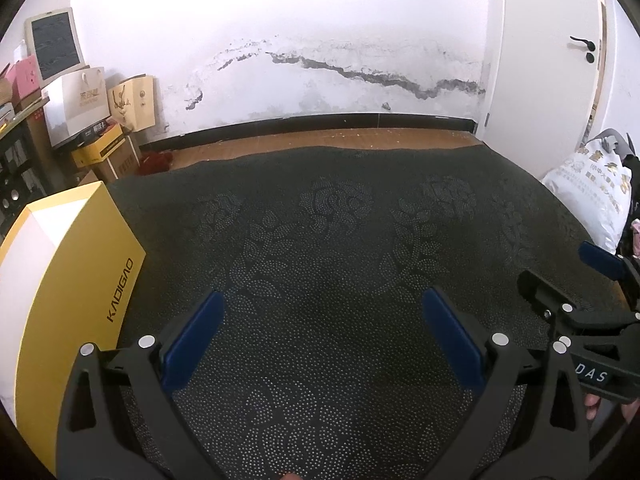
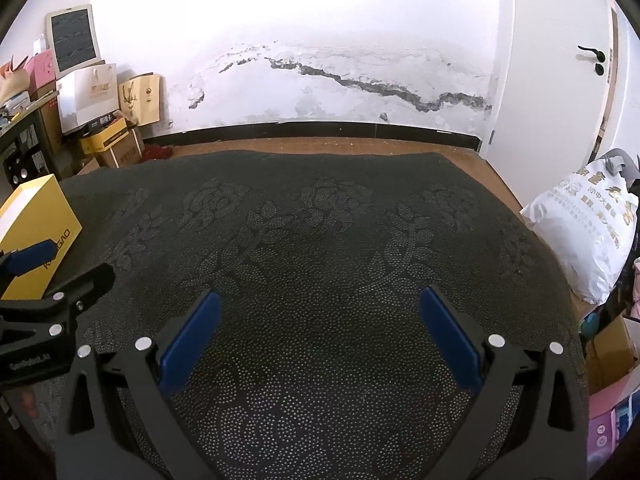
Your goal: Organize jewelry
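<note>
No jewelry shows in either view. A yellow and white KADIGAO box (image 1: 68,304) lies on the dark patterned cloth (image 1: 320,240) at the left; it also shows in the right wrist view (image 2: 36,224). My left gripper (image 1: 324,300) is open and empty above the cloth, just right of the box. My right gripper (image 2: 320,300) is open and empty over the cloth's middle. Each gripper shows at the other view's edge: the right one (image 1: 568,268) and the left one (image 2: 64,260).
A white printed bag (image 2: 584,232) lies at the cloth's right edge. Boxes and paper bags (image 1: 96,120) are stacked at the back left by the wall. Wooden floor (image 2: 320,146) and a white door (image 2: 560,60) lie beyond.
</note>
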